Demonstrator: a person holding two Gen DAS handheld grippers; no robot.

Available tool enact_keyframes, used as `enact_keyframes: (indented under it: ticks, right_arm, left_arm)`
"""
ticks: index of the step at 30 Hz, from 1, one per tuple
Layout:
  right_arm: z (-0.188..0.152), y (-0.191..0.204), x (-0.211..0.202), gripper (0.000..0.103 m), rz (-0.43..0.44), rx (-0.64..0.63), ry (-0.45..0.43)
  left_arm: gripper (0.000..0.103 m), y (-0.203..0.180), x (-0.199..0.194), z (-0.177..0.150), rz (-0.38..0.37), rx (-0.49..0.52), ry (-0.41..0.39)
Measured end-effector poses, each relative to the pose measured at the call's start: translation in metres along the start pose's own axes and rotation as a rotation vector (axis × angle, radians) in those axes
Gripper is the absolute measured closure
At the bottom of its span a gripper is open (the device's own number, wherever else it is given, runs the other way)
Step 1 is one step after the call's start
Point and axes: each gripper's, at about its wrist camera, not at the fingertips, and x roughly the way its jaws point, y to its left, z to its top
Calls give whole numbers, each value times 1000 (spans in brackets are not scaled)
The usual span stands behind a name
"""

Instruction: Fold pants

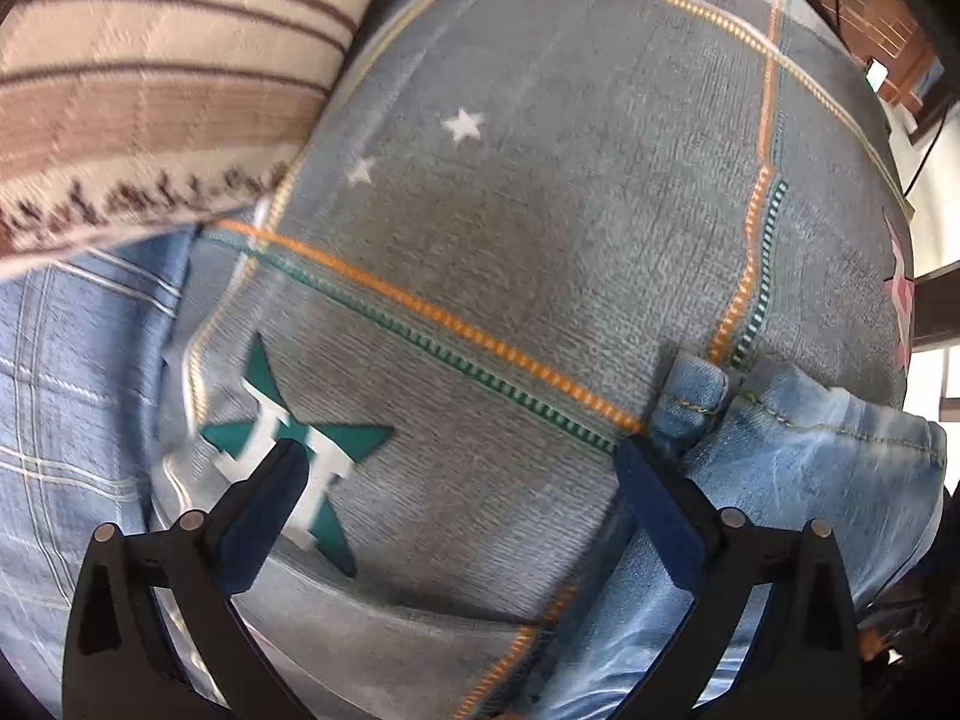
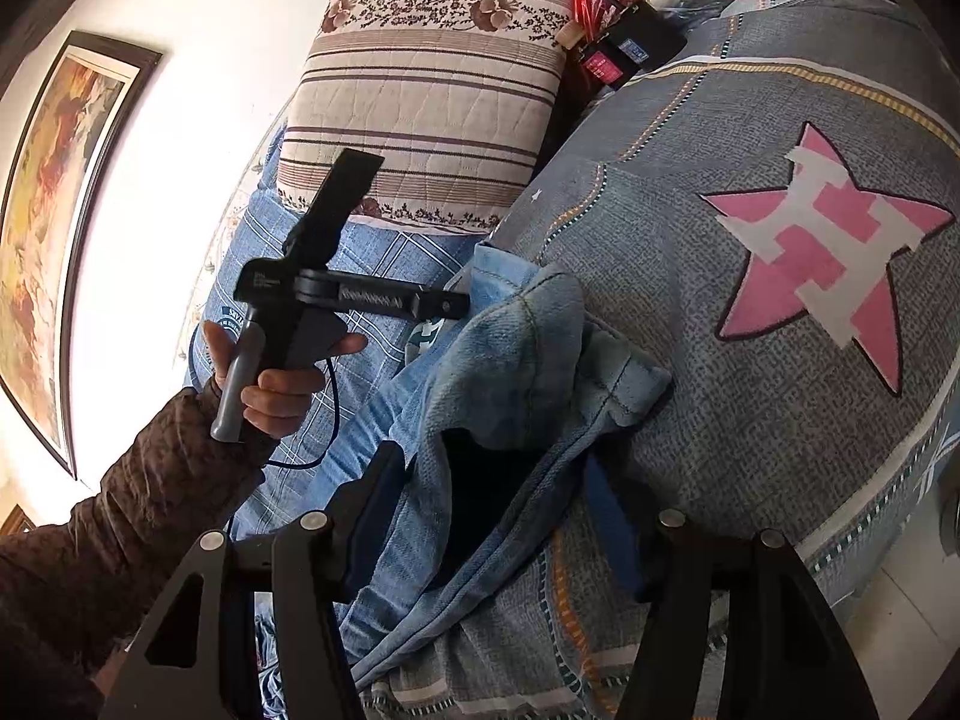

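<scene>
Light blue denim pants (image 2: 528, 360) lie bunched on a grey bedspread (image 2: 750, 420) printed with stars. My right gripper (image 2: 489, 504) is shut on a thick fold of the pants, with denim filling the gap between its blue pads. In the left wrist view the pants (image 1: 810, 450) lie at the lower right, a belt loop showing. My left gripper (image 1: 465, 474) points down at the bedspread (image 1: 540, 210), open wide with nothing between its fingers. Its right fingertip (image 1: 642, 468) sits at the edge of the denim. A person's hand (image 2: 282, 378) holds its handle.
A folded striped quilt (image 2: 432, 90) lies at the head of the bed on a blue checked sheet (image 1: 72, 360). Bags and boxes (image 2: 624, 42) crowd the far end. A framed picture (image 2: 54, 228) hangs on the wall. Pale floor (image 2: 888, 630) shows past the bed's edge.
</scene>
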Motion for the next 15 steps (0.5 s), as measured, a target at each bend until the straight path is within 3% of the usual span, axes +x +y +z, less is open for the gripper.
enact_keyframes:
  ticks: [6,8,9,11,12,15]
  right_arm:
    - [1,4,4,39,17,-10,11]
    - [1,5,6,39,21,-13,11]
    - [2,5,7,42,19,-12,8]
    - [5,3,10,51,10,-6,4]
    - [7,2,13,57,0,3,9]
    - [10,-1,14,54,24,27,16]
  left_arm:
    - [4,-11,-2,-13,-49,44,-29]
    - [26,-18,-7,-18,-69,57,-51]
    - [31,-25,-12,-21,-78,66,-64]
    - [61,-35,-17,-27,-100,88,-88]
    - [63,-43,-19,-31,-78,107,-102]
    - [63,-54,-24,-37,-49,138,-108]
